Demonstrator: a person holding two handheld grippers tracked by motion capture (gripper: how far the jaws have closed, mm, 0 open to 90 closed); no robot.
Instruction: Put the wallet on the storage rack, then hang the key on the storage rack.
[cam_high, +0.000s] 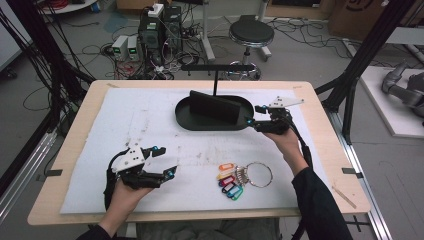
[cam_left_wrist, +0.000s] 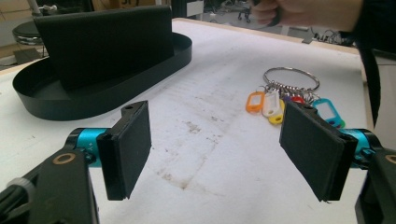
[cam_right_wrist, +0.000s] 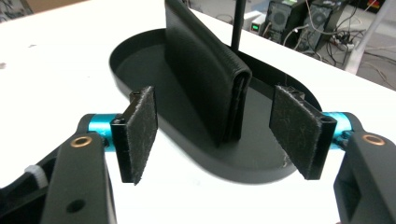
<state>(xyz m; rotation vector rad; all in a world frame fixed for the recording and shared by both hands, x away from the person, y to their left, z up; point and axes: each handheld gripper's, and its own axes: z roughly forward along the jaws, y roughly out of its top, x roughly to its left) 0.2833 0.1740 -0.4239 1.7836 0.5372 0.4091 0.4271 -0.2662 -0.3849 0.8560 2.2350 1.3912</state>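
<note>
Between open hand-held gripper (cam_right_wrist: 212, 133) jaws, wallet (cam_right_wrist: 205, 74) stands edge-on.

The left gripper (cam_high: 163, 160) sits near on the left, jaws wide apart. The right gripper (cam_high: 254, 116) reaches far right, jaws also wide apart.

Your grippers are black, each topped by a pale grey three-cornered plate, with cyan collars behind flat black jaw pads. Your left gripper (cam_high: 164, 161) trails a black cable; your right gripper (cam_high: 252, 120) too. Your sleeves are dark.

black wallet (cam_right_wrist: 205, 79), upright in oval tray (cam_right_wrist: 261, 163)
</note>
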